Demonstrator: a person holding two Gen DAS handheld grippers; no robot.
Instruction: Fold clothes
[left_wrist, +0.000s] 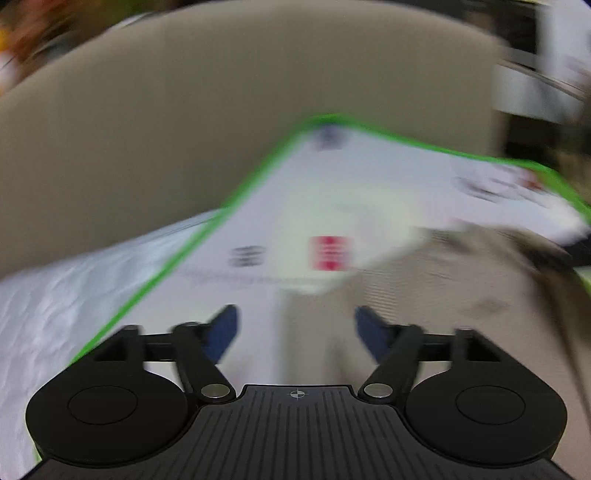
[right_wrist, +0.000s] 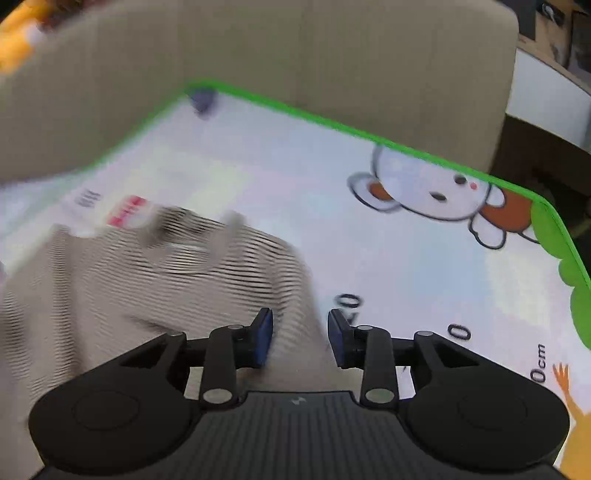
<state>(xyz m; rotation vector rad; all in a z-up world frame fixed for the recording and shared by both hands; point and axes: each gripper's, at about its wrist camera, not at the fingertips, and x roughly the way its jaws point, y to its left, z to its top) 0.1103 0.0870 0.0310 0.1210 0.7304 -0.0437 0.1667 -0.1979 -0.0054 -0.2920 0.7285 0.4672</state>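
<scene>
garment spread on play mat, both grippers open above it

striped garment (right_wrist: 155, 280), beige with fine dark lines, lies on a white play mat (right_wrist: 288, 177) with a green border. in the right wrist view it covers the left and lower middle of the mat, its right edge running down between the blue pads of the right gripper (right_wrist: 300, 339). those fingers stand moderately apart with a clear gap between them, and nothing is clamped; whether the pads touch the cloth i cannot tell, as the fabric is smeared by motion blur.

in the left wrist view the same garment (left_wrist: 424, 306) fills the lower right, and the mat (left_wrist: 288, 206) shows white to the left and beyond it. the left gripper (left_wrist: 296, 332) has its fingers spread wide, wider than the right pair, holding nothing. the cloth's left edge falls roughly between its pads, though the blur leaves contact unclear.

a red printed patch (left_wrist: 330, 253) on the mat sits just past the garment's far edge. a cartoon bear (right_wrist: 439, 192) is printed near the mat's far right corner, well apart from the cloth, and numerals with "cm" run along the mat beside the right gripper. a beige sofa back (right_wrist: 295, 48) rises behind the mat. a crinkled white sheet (left_wrist: 59, 291) lies just outside the green border on the left.
</scene>
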